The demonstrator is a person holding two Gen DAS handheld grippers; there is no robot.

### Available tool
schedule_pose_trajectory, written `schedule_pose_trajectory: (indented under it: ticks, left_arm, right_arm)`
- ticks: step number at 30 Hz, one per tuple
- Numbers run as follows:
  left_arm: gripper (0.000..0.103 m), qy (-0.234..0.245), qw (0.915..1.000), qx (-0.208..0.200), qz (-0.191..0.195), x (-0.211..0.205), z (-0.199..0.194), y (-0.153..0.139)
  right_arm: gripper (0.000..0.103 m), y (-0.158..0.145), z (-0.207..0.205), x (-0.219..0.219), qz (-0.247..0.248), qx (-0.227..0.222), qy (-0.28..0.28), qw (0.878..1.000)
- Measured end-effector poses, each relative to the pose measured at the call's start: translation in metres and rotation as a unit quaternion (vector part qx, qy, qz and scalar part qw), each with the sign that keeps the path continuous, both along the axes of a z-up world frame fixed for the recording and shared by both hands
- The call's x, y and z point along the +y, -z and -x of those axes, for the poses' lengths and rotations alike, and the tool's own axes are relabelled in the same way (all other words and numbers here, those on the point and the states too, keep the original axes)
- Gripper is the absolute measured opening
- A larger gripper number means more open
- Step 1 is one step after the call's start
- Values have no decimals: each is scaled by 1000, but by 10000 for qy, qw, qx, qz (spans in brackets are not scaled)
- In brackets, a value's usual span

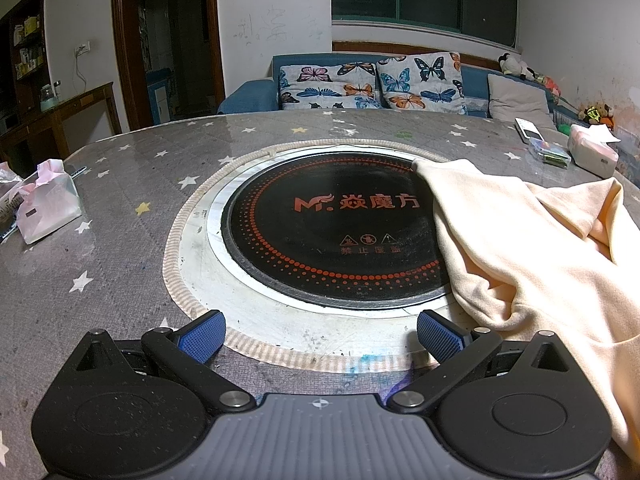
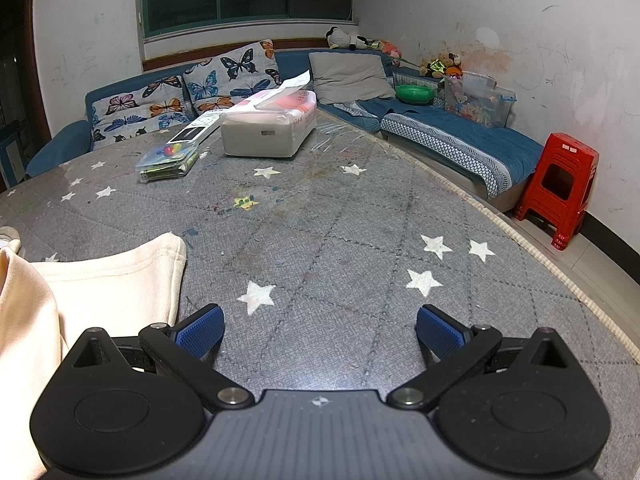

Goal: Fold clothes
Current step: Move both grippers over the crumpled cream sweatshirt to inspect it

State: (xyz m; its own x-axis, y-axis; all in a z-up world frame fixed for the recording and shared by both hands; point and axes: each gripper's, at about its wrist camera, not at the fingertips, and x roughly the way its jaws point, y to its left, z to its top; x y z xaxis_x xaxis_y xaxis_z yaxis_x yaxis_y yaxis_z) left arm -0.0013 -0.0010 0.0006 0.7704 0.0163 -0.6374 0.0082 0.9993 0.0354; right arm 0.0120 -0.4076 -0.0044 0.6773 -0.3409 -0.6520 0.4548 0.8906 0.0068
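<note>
Cream knit garment (image 1: 540, 248) lies rumpled on star-print tablecloth (image 2: 320, 220); both ribbed-padded claws gape, gripping nothing.

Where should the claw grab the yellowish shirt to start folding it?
Probably at the flat hemmed corner of the cream shirt. That corner lies smooth on the table with bare cloth-free space beside it, while the rest is bunched. The open right claw sits just to its right, so it could slide in low from that side.
</note>
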Motion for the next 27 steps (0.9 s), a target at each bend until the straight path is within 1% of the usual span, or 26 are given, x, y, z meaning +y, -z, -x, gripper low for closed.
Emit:
schedule_pose_trajectory:
  ticks: [3, 7, 10, 14, 17, 22, 27]
  left_arm:
    - [103, -4, 10000, 23, -3, 0, 0, -1]
    - [103, -87, 9998, 153, 9, -1, -4, -4]
    - [103, -111, 9996, 248, 52, -2, -3, -6]
    - [103, -28, 9998, 215, 53, -7, 3, -12]
    - [103, 22, 9997, 216, 104, -12, 7, -16]
    - [103, 189, 9993, 252, 183, -24, 14, -21]
    - [103, 403, 9987, 234, 187, -37, 25, -26]
  right_arm:
    - [103, 0, -1, -1, -14, 5, -2, 10000]
    - [103, 0, -1, -2, -34, 8, -23, 10000]
    - [103, -2, 0, -4, -43, 50, -143, 9999]
    - [103, -6, 7, -7, -64, 69, -200, 9998]
    - [103, -14, 16, -3, 53, 6, -333, 9994]
    - [103, -25, 31, 6, 110, -49, -672, 9977]
    - [103, -32, 47, 19, 7, -58, -1023, 9947]
